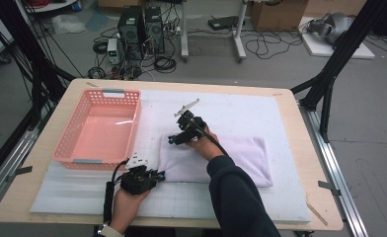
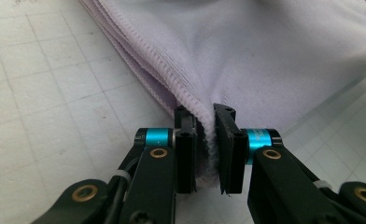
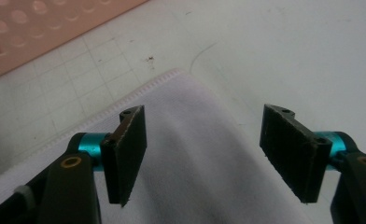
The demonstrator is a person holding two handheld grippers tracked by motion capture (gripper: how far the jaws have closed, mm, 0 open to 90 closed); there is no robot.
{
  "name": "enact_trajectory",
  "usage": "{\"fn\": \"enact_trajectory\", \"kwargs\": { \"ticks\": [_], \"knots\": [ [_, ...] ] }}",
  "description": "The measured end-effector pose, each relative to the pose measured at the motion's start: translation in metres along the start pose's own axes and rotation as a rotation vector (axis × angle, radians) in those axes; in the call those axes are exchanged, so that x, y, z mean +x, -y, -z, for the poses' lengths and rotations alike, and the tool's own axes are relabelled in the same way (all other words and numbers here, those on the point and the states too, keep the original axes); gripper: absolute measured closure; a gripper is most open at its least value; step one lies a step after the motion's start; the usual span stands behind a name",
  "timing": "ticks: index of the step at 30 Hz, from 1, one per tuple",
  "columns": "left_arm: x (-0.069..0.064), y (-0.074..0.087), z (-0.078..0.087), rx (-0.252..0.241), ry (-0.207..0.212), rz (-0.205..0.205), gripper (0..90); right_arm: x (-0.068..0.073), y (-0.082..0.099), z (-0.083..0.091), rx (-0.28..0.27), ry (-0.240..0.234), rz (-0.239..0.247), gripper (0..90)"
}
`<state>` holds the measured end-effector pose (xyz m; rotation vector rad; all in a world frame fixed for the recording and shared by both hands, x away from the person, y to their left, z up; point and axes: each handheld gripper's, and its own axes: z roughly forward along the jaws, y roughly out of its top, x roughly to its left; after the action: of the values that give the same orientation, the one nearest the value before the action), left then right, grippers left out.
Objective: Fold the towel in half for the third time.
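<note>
A folded pale lilac cloth (image 1: 236, 159) lies on the white mat, right of the table's middle. At its near left corner my left gripper (image 1: 161, 174) is shut on the cloth's stitched edges. In the left gripper view the layered hem (image 2: 246, 51) is pinched between the two pads of the left gripper (image 2: 205, 140). My right gripper (image 1: 172, 139) hovers at the cloth's far left corner, jaws wide apart. In the right gripper view that corner of the cloth (image 3: 190, 154) lies under and between the right gripper (image 3: 204, 144), with neither pad touching it.
A pink plastic basket (image 1: 107, 94) stands at the table's left, just beyond both grippers, and its perforated wall (image 3: 41, 32) is close by in the right gripper view. The white gridded mat (image 1: 241, 106) covers most of the wooden table. Black frame posts stand at both sides.
</note>
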<state>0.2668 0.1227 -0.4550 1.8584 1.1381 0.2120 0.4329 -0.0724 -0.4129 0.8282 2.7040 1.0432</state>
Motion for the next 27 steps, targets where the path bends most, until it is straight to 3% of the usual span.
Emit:
{"fn": "enact_trajectory", "kwargs": {
  "ticks": [10, 13, 16, 19, 21, 24, 27],
  "knots": [
    [0.0, 0.0, 0.0, -0.001, -0.001, 0.005, 79.0, 0.005, -0.002, -0.022, 0.05, -0.014, 0.027, 42.4],
    [0.0, 0.0, 0.0, -0.001, 0.001, 0.005, 79.0, 0.007, -0.003, -0.023, 0.061, 0.0, 0.065, 47.3],
    [0.0, 0.0, 0.0, 0.0, 0.001, 0.009, 79.4, 0.009, -0.003, -0.023, 0.064, 0.002, 0.086, 56.9],
    [0.0, -0.001, 0.0, 0.0, -0.005, 0.008, 80.5, 0.012, -0.005, -0.022, 0.076, 0.003, 0.086, 78.7],
    [0.0, -0.001, 0.002, -0.002, -0.011, 0.008, 81.6, 0.015, -0.006, -0.022, 0.079, 0.007, 0.101, 82.1],
    [-0.001, -0.002, 0.006, -0.007, -0.015, 0.011, 82.3, 0.014, -0.006, -0.02, 0.065, -0.009, 0.094, 83.2],
    [-0.003, -0.005, 0.015, -0.036, -0.008, 0.018, 82.5, 0.015, -0.008, -0.015, 0.01, -0.041, 0.074, 83.3]
  ]
}}
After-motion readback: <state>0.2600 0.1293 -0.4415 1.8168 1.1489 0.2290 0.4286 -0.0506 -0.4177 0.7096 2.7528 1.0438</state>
